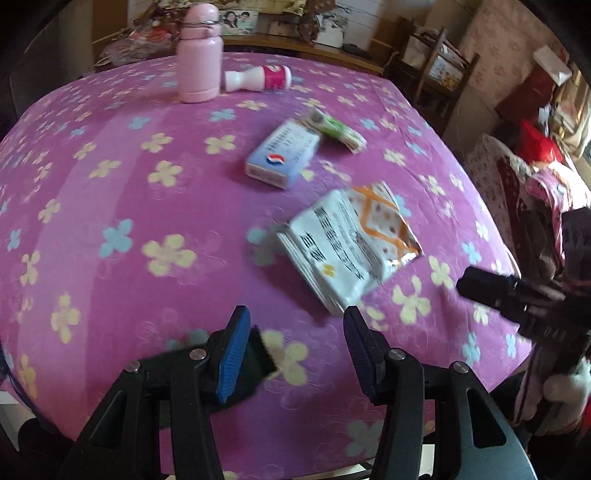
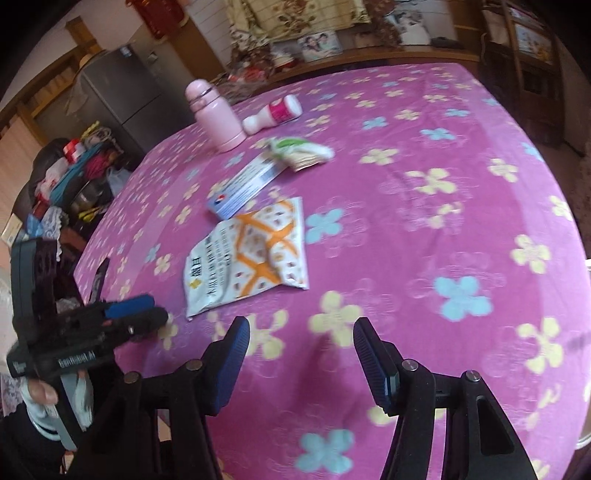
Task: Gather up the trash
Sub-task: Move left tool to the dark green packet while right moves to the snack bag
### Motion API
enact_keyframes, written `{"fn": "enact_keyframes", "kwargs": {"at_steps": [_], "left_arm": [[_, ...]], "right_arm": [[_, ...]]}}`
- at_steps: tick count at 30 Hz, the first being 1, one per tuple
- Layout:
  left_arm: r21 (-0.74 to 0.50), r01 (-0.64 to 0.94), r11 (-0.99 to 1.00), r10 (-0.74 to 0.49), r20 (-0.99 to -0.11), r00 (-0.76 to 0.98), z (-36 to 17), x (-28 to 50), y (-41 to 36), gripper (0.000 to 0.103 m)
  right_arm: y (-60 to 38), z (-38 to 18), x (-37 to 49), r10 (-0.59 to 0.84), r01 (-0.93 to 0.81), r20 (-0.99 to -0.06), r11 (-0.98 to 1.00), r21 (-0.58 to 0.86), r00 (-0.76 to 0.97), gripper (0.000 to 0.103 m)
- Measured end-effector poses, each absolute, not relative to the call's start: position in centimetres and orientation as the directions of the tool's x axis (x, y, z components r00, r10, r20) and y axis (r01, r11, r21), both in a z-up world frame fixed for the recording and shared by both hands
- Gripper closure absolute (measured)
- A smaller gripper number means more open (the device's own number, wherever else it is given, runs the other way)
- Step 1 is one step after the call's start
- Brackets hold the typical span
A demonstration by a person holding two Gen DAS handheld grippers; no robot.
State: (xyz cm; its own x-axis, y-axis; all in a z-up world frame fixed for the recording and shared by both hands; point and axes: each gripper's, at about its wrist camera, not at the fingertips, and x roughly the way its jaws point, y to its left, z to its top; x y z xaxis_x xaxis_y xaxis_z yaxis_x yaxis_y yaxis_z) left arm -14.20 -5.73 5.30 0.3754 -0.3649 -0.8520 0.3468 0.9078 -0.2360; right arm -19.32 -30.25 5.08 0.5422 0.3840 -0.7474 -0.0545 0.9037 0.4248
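Note:
A white and orange snack bag (image 1: 351, 243) lies flat on the purple flowered tablecloth (image 1: 129, 192), just ahead of my left gripper (image 1: 295, 325), which is open and empty. Beyond it lie a blue and white box (image 1: 282, 155) and a green and white wrapper (image 1: 338, 129). A small white and pink bottle (image 1: 260, 78) lies on its side beside an upright pink flask (image 1: 197, 55). My right gripper (image 2: 301, 332) is open and empty over the cloth, right of the snack bag (image 2: 251, 254). It also shows at the right edge of the left wrist view (image 1: 476, 284).
The table's right edge (image 1: 491, 221) drops to a cluttered seat with red bags (image 1: 535, 144). A wooden shelf with photos (image 1: 240, 22) runs behind the table. A grey fridge (image 2: 122, 96) and piled items (image 2: 74, 173) stand to the left.

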Motion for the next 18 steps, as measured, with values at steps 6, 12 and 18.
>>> {"fn": "enact_keyframes", "kwargs": {"at_steps": [6,12,18], "left_arm": [[-0.279,0.322,0.905,-0.398,-0.823,0.405,7.6,-13.2,-3.3,0.047],[-0.240,0.362,0.901,-0.378,-0.843,0.383,8.3,-13.5,-2.0,0.042],[-0.205,0.409,0.889,-0.355,-0.873,0.334,7.6,-14.7,-0.8,0.037]], "right_arm": [[-27.8,4.4,-18.0,0.439,-0.087,-0.753,0.884,0.459,0.490,0.041],[-26.1,3.8,-15.2,0.456,-0.087,-0.754,0.876,0.475,0.472,0.040],[-25.8,4.1,-9.4,0.375,-0.047,-0.784,0.913,0.406,0.494,0.040]]}}
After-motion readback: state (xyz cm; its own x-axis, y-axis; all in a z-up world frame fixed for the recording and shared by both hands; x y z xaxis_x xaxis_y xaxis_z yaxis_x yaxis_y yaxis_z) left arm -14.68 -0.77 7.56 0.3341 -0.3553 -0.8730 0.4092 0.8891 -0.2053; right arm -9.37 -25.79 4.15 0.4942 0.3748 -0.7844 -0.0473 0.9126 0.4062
